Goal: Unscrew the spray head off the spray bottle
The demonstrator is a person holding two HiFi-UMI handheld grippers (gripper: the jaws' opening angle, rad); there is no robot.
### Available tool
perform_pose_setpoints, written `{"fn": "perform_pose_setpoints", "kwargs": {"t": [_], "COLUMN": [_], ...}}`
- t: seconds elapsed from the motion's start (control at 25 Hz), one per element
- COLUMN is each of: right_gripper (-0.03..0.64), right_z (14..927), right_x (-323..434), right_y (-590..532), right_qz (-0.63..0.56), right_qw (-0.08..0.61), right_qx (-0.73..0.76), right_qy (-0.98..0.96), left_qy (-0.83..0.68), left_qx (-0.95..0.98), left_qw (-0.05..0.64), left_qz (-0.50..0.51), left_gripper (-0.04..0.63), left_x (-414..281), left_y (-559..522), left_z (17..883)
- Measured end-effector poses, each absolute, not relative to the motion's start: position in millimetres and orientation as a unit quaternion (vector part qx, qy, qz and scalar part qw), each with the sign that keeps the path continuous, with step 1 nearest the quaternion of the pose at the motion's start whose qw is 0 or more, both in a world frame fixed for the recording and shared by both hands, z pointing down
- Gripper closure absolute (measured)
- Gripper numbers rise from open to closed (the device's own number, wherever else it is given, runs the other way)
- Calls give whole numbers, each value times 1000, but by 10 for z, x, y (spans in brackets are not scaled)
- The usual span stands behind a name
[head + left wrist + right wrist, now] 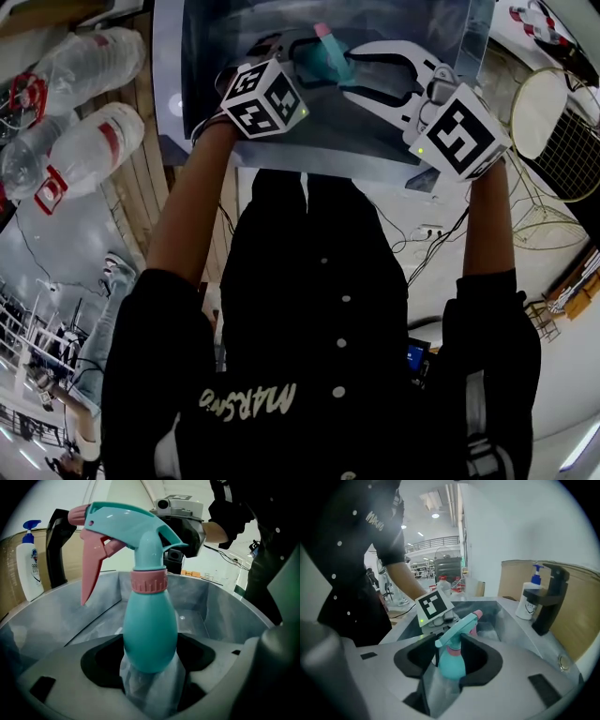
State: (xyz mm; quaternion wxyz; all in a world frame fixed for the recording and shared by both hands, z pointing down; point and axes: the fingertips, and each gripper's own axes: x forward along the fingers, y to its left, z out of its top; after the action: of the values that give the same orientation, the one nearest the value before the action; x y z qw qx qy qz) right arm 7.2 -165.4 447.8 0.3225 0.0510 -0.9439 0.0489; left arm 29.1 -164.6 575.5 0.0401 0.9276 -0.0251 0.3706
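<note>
**Left gripper** (150, 660): jaws clamped on the base of the spray bottle (150, 630), which is held over the grey basin (61, 616) at 12 o'clock in the head view.

**Right gripper** (450, 654): jaws closed about the spray head (457, 631).

**Risk:** a weak left clamp lets the body turn with the pink collar (148, 581), so nothing unthreads. The freed bottle may drop.

L arm (187, 206), R arm (487, 216) reach to frame top-centre; L tongs (150, 667) clamp spray bottle (150, 634) body, R tongs (450, 665) grip spray head (457, 630).
</note>
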Motion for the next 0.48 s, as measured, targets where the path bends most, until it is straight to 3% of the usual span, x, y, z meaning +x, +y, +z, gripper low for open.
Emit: {"fn": "perform_pose_setpoints", "kwargs": {"t": [0.2,0.48], "right_gripper": [395,376], "right_z": [4495,4556], "right_x": [61,-53], "right_y": [-1719,-1879], "right_qz": [65,184], "right_qw": [351,269], "right_qx": [144,402], "right_qy": [-923,-856], "left_qy": [-27,-29], "left_qx": [928,929], "left_qw": [42,37], "left_qz": [368,368], "left_gripper": [232,232], "left_x": [283,285], "left_y": [-1640,-1637], "left_z": [5757,5757]}}
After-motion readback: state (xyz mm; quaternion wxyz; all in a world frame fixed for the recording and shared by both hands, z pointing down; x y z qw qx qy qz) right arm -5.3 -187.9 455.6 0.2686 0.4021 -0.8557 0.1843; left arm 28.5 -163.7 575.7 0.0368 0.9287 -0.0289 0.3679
